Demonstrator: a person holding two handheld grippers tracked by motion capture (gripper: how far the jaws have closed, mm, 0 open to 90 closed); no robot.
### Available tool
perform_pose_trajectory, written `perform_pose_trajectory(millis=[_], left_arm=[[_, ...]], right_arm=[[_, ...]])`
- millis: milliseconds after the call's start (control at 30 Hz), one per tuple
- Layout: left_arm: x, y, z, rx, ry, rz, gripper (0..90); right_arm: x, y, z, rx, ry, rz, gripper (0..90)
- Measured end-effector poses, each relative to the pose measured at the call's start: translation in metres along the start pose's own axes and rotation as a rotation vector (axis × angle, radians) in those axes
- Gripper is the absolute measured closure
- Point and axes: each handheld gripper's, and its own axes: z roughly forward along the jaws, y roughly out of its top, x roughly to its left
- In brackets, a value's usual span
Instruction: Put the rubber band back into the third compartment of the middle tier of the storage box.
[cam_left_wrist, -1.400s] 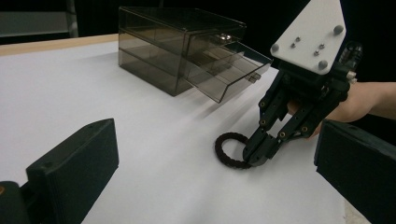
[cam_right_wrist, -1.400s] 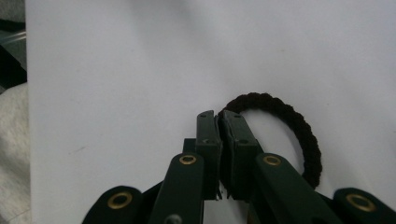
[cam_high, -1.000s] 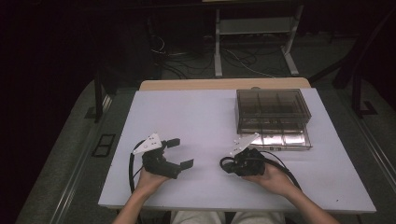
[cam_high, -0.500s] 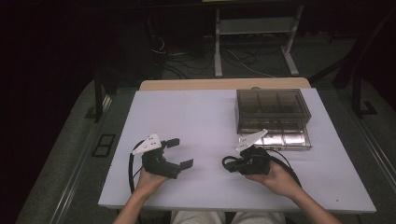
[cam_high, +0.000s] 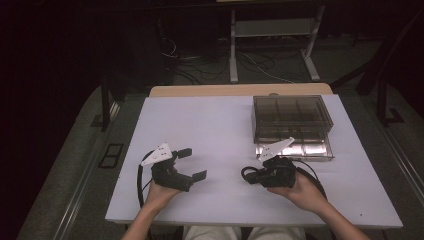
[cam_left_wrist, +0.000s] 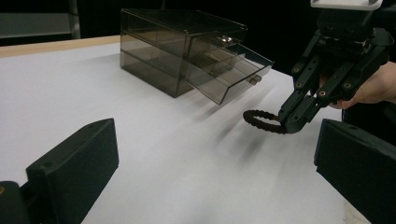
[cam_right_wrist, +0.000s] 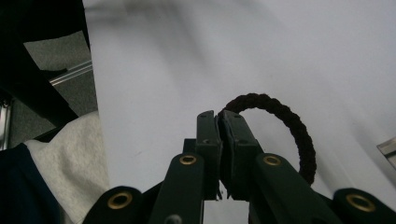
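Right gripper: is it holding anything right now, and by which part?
Yes. The right gripper is shut on the dark braided hair tie, pinching one side of the loop; the rest hangs free.

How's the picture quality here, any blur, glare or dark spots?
High view: room dark, white table evenly lit, glare on the open drawer. Left gripper view: own jaws soft, hair tie in the right claw fairly sharp. Right gripper view: far tabletop smeared, hair tie crisp.

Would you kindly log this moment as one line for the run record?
right claw: shut on braided hair tie, lifted off table | left claw: open, empty | drawer box: bottom drawer open
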Motion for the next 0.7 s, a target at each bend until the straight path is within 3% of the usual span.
perform_pose_trajectory(millis=[700], left_arm=[[0.0,0.0,-0.001,-0.002,0.001,-0.001,0.0]], right_arm=[[-0.003,-0.002,-0.019,-0.013,-0.017,0.013,84.7]])
